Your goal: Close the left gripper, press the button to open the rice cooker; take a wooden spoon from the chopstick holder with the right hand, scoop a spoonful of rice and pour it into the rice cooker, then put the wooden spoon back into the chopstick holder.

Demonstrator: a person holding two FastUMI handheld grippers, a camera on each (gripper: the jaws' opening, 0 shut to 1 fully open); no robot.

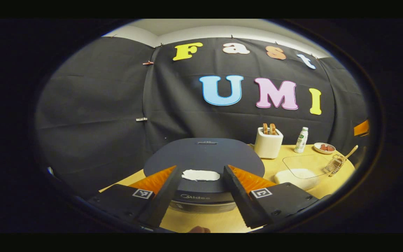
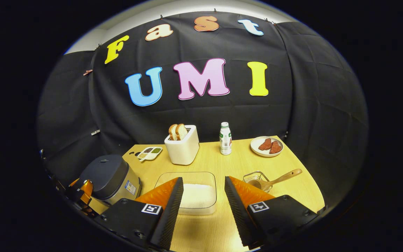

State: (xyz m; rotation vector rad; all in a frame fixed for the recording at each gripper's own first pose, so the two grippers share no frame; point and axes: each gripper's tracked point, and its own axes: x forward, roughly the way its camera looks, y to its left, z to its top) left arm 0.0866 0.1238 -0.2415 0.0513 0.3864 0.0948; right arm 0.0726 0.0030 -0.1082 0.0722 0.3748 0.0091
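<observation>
left gripper (image 1: 200,182) fingers spread wide over the closed rice cooker (image 1: 203,157), empty; right gripper (image 2: 201,196) likewise; wooden spoon (image 2: 278,179): light, rigid, grasp mid-handle

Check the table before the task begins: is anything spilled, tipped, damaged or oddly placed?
Nothing stands out. The rice cooker sits closed, the rice lies inside its clear container, and the wooden spoon leans in the chopstick holder. The toaster, bottle and plate stand upright.

"Midea" brand on rice cooker (image 1: 201,164) front
</observation>
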